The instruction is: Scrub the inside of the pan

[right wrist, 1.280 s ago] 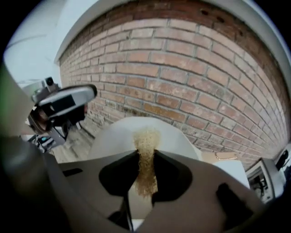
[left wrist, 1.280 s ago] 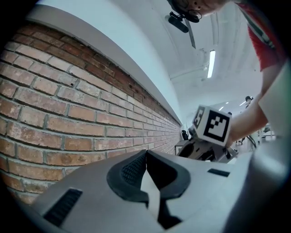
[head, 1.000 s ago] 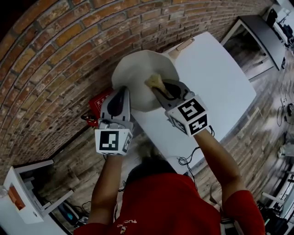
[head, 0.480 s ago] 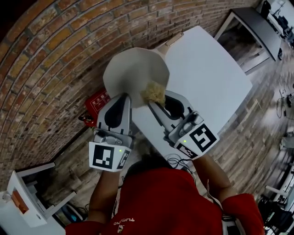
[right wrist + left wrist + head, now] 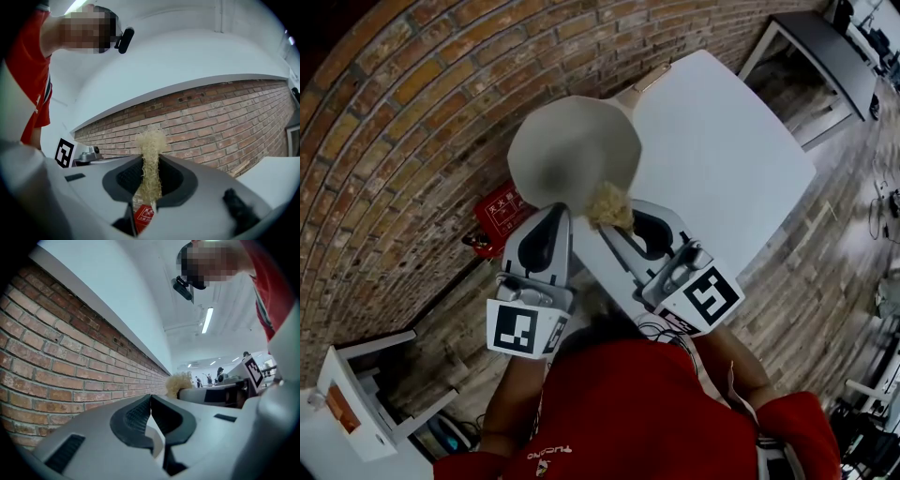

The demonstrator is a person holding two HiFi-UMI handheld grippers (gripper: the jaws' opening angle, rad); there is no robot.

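- Pan, near rim: left claw is closed tip to tip there, grip unclear; right claw pinches a scrubber against the rim.
- It seems to overhang the worktop at the left edge; hard strokes could tip it off.
- Further left, a red sign and brick wall stand close.

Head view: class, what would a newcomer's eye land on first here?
The pale pan, held up in front of the brick wall, stands out first, with the left gripper shut on its near rim. At that rim the right gripper clamps a straw-coloured scrubber.
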